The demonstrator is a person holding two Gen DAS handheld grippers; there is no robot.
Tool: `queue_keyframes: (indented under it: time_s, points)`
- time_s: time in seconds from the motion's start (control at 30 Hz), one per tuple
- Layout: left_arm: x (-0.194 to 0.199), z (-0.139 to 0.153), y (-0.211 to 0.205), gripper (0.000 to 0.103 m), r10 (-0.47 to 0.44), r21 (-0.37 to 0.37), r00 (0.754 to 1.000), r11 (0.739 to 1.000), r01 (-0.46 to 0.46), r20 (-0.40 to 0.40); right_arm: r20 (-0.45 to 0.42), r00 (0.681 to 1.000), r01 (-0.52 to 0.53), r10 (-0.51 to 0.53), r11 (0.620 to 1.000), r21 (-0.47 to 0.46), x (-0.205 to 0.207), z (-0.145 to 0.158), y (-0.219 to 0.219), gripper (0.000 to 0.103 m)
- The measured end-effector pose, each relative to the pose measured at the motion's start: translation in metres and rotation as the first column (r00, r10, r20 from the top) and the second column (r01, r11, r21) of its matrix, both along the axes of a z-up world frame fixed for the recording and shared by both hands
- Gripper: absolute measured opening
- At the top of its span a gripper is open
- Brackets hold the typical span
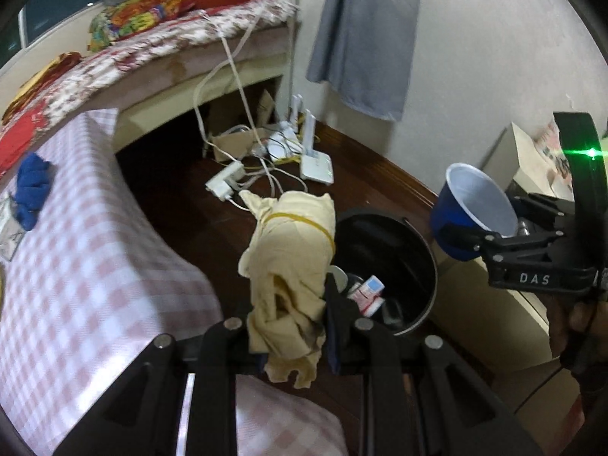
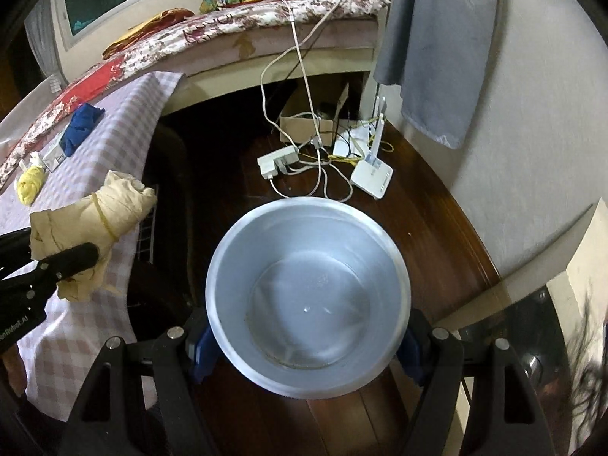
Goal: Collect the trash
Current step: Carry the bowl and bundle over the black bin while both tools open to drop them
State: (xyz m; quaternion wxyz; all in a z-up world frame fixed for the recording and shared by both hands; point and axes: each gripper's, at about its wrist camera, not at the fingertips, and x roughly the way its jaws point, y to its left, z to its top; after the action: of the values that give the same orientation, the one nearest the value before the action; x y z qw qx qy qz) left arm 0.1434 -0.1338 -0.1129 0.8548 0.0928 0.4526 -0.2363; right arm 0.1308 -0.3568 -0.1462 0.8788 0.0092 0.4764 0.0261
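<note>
Gripping a yellowish cloth bundle [image 1: 292, 266] tied with a rubber band, the left gripper [image 1: 292, 326] holds it just beside the black bin [image 1: 414, 250] on the dark floor. The right gripper [image 2: 304, 345] clasps a blue cup [image 2: 307, 300], white inside, near the bin's far side

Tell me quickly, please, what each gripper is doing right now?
Left gripper: closed on the yellow cloth bundle, near the black bin.
Right gripper: closed on the blue cup.
</note>
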Motion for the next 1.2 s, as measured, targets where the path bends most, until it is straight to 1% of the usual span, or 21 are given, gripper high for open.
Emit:
queue_keyframes:
  time_s: [0.17, 0.3, 0.4, 0.5, 0.63, 0.77, 0.87, 0.93, 0.97, 1.0, 1.03, 1.07, 1.13, 1.17, 1.2]
  points:
    - [0.002, -0.016, -0.019, 0.024, -0.047, 0.023, 0.998, 0.999, 0.048, -0.048, -0.024, 1.0, -0.003, 0.003, 1.0, 0.001, -0.007, -0.013, -0.01, 0.077]
    - [0.014, -0.03, -0.033, 0.024, -0.086, 0.021, 0.991, 0.996, 0.089, -0.101, -0.045, 0.999, -0.01, 0.01, 1.0, 0.002, -0.008, -0.028, -0.017, 0.077]
    - [0.026, -0.043, -0.045, 0.024, -0.094, 0.028, 0.985, 0.995, 0.099, -0.143, -0.07, 0.997, -0.019, 0.019, 1.0, 0.0, -0.006, -0.042, -0.021, 0.077]
    - [0.029, -0.054, -0.055, 0.024, -0.109, 0.029, 0.979, 0.993, 0.115, -0.17, -0.088, 0.996, -0.032, 0.031, 0.999, -0.011, -0.004, -0.056, -0.024, 0.077]
    - [0.03, -0.074, -0.071, 0.024, -0.132, 0.031, 0.964, 0.989, 0.143, -0.233, -0.12, 0.991, -0.059, 0.054, 0.998, -0.036, 0.003, -0.078, -0.026, 0.077]
    - [0.032, -0.095, -0.084, 0.024, -0.139, 0.046, 0.948, 0.986, 0.158, -0.285, -0.156, 0.983, -0.108, 0.097, 0.992, -0.063, 0.01, -0.1, -0.025, 0.077]
    - [0.036, -0.11, -0.09, 0.025, -0.139, 0.028, 0.934, 0.987, 0.157, -0.329, -0.181, 0.975, -0.152, 0.132, 0.983, -0.1, 0.015, -0.119, -0.023, 0.077]
    - [0.041, -0.121, -0.095, 0.035, -0.142, 0.01, 0.925, 0.988, 0.156, -0.353, -0.163, 0.975, -0.172, 0.15, 0.976, -0.137, 0.018, -0.133, -0.022, 0.078]
    - [0.045, -0.129, -0.094, 0.063, -0.124, 0.007, 0.916, 0.991, 0.137, -0.382, -0.168, 0.975, -0.172, 0.146, 0.974, -0.15, 0.021, -0.141, -0.023, 0.087]
    - [0.048, -0.136, -0.092, 0.083, -0.094, 0.01, 0.909, 0.994, 0.107, -0.406, -0.19, 0.972, -0.17, 0.138, 0.972, -0.163, 0.022, -0.151, -0.024, 0.093]
    - [0.048, -0.137, -0.09, 0.084, -0.074, 0.02, 0.916, 0.996, 0.089, -0.394, -0.222, 0.966, -0.173, 0.132, 0.969, -0.177, 0.023, -0.162, -0.026, 0.095]
    - [0.048, -0.135, -0.087, 0.084, -0.058, 0.027, 0.922, 0.997, 0.074, -0.383, -0.236, 0.964, -0.168, 0.122, 0.969, -0.183, 0.023, -0.166, -0.028, 0.095]
    - [0.046, -0.127, -0.079, 0.086, -0.041, 0.017, 0.926, 0.999, 0.051, -0.376, -0.231, 0.969, -0.131, 0.09, 0.977, -0.169, 0.017, -0.166, -0.034, 0.095]
    - [0.043, -0.121, -0.075, 0.092, -0.03, 0.019, 0.933, 0.999, 0.039, -0.358, -0.224, 0.972, -0.114, 0.076, 0.98, -0.161, 0.015, -0.164, -0.038, 0.095]
    - [0.04, -0.114, -0.072, 0.095, -0.013, 0.03, 0.942, 0.999, 0.025, -0.335, -0.214, 0.975, -0.088, 0.054, 0.985, -0.151, 0.01, -0.159, -0.041, 0.095]
